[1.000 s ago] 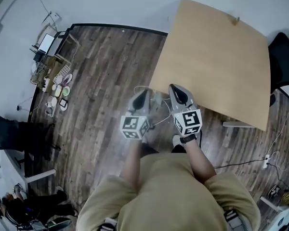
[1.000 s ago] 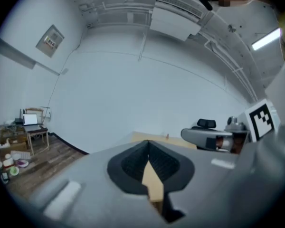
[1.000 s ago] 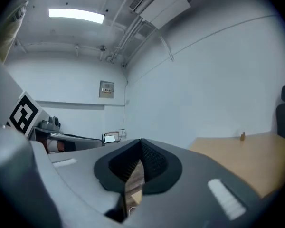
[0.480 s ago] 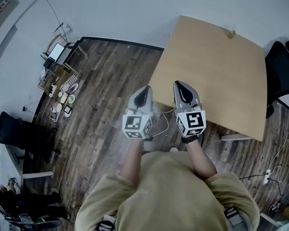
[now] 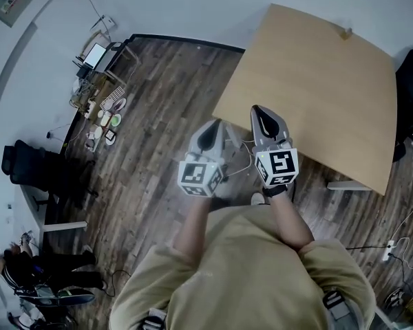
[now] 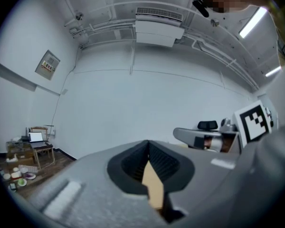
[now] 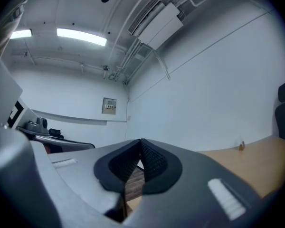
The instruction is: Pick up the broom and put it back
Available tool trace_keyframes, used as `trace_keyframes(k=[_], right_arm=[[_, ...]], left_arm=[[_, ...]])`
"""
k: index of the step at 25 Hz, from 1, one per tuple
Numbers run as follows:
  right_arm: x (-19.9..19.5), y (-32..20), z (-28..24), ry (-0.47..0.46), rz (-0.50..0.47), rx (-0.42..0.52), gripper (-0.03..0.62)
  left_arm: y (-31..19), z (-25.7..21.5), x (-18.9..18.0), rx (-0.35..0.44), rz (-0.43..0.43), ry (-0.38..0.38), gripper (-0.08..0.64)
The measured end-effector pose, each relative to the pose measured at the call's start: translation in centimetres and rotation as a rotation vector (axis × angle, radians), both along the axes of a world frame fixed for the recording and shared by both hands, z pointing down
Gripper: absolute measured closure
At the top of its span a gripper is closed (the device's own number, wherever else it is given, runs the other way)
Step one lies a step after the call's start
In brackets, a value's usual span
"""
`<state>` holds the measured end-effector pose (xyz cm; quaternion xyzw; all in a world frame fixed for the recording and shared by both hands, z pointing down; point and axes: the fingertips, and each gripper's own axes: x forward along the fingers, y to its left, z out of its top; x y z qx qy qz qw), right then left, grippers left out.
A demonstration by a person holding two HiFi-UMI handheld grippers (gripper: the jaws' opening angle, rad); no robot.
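We find the left gripper (image 5: 210,125) and right gripper (image 5: 259,110) held level, side by side above the floor (image 5: 158,115) at the desk (image 5: 316,81) edge. Both sets of jaws are together on nothing. No broom shows in any view: it may await pickup or already stand returned. We advise keeping both grippers clear of the desk edge.

Cool, even light fills the room. The long white ceiling tube lamps (image 7: 80,36) blow out to flat glare in both gripper views. Shadows on the dark wood-plank floor (image 5: 158,102) are faint. Every view bulges fisheye-wise, and the gripper views go black at the corners. The grey plastic left gripper (image 5: 209,126) looks slightly smeared from above — close up, soft and unfocused.
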<state>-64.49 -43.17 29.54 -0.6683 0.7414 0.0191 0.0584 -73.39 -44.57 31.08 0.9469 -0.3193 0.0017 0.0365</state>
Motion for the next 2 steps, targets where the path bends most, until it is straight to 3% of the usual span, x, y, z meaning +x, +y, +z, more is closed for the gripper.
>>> trace_keyframes(k=[2], right_arm=[[0.63, 0.65, 0.86, -0.013, 0.007, -0.009, 0.586]], left_arm=[[1.30, 0.80, 0.14, -0.014, 0.006, -0.002, 0.560]])
